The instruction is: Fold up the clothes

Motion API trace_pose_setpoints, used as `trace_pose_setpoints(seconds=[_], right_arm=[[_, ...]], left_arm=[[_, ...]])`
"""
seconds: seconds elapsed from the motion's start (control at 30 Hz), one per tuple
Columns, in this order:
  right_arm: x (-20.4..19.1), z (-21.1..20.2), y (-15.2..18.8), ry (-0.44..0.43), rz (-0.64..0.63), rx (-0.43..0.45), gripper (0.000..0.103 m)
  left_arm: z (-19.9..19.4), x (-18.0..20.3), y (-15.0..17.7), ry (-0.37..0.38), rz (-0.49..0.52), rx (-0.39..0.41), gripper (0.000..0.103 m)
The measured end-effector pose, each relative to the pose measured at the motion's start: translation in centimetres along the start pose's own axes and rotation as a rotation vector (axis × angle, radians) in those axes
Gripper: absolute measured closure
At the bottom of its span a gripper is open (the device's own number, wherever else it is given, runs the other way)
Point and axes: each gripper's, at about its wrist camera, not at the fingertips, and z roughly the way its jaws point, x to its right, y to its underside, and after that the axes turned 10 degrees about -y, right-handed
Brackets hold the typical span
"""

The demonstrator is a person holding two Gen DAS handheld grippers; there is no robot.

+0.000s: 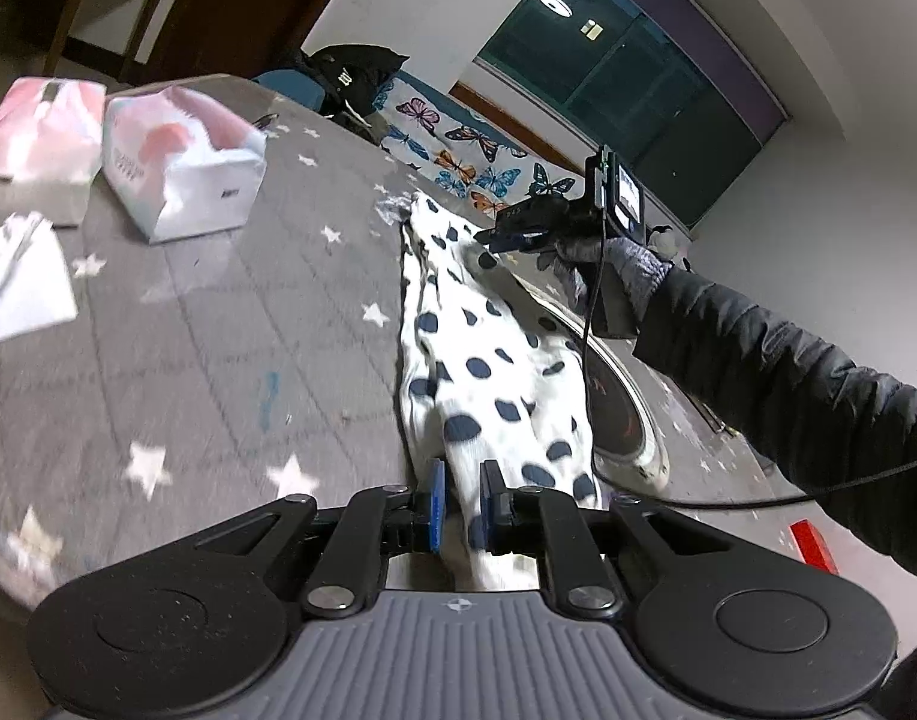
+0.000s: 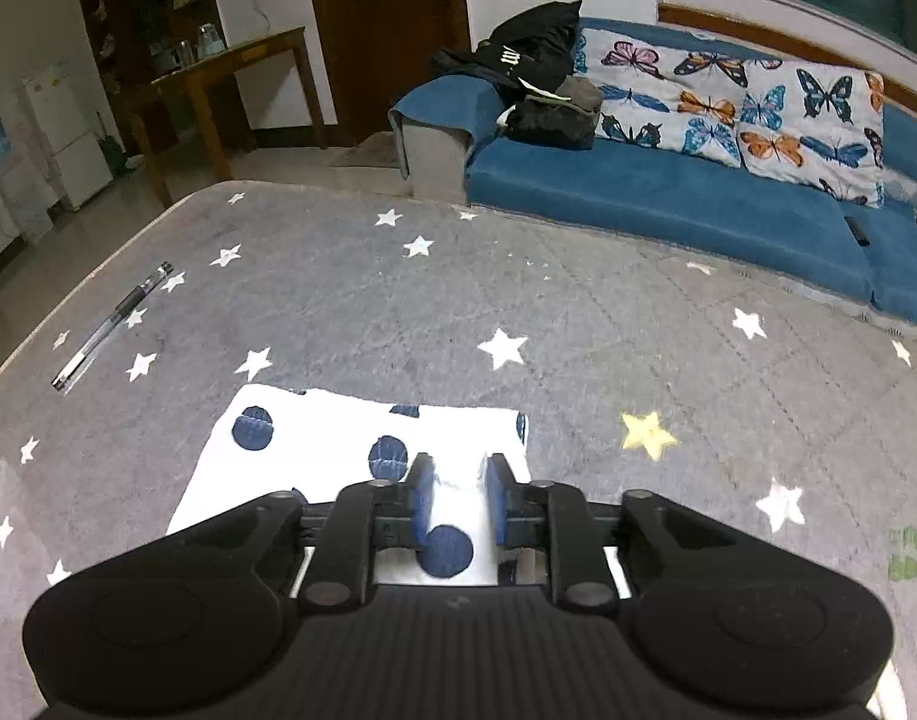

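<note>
A white garment with dark blue dots lies stretched in a long strip on the grey star-print table cover. My left gripper is shut on its near end. My right gripper, seen in the left wrist view, sits at the garment's far end. In the right wrist view the garment lies flat under the right gripper, whose blue pads stand apart with cloth between them; whether they pinch it is unclear.
Two tissue packs and a white bag lie at the left. A round stove plate sits under the garment's right edge. A pen lies on the table's left. A blue sofa with butterfly cushions stands behind.
</note>
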Motion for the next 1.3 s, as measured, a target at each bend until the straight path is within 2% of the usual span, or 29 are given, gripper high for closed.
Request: trace_pose_setpoints(seconds=[0.13, 0.27, 0.37, 0.47, 0.63, 0.8, 1.03, 1.3], right_arm=[[0.0, 0.1, 0.0, -0.005, -0.021, 0.009, 0.081], [-0.2, -0.3, -0.1, -0.002, -0.055, 0.022, 0.094], [-0.4, -0.6, -0.1, 0.001, -0.079, 0.032, 0.096], [-0.1, -1.4, -0.8, 0.026, -0.084, 0.075, 0.097], [0.9, 0.3, -0.9, 0.064, -0.072, 0.021, 0.093], [-0.2, -1.1, -0.9, 0.086, -0.124, 0.044, 0.091], [-4.6, -0.2, 0.4, -0.048, -0.197, -0.048, 0.087], [-9.6, 0.9, 1.9, -0.201, -0.279, -0.153, 0.086]], left_arm=[[1.4, 1.0, -1.4, 0.015, 0.031, 0.013, 0.089], [3.0, 2.2, -2.6, 0.023, 0.066, 0.022, 0.089], [4.5, 3.0, -3.4, 0.026, 0.1, 0.017, 0.089], [6.1, 3.5, -3.7, 0.022, 0.129, -0.005, 0.089], [8.3, 3.6, -3.5, -0.013, 0.151, -0.051, 0.089], [8.7, 3.0, -3.6, -0.036, 0.134, -0.06, 0.089], [10.0, 3.6, -4.9, -0.065, 0.152, -0.022, 0.089], [11.9, 4.0, -5.5, -0.073, 0.167, -0.049, 0.089]])
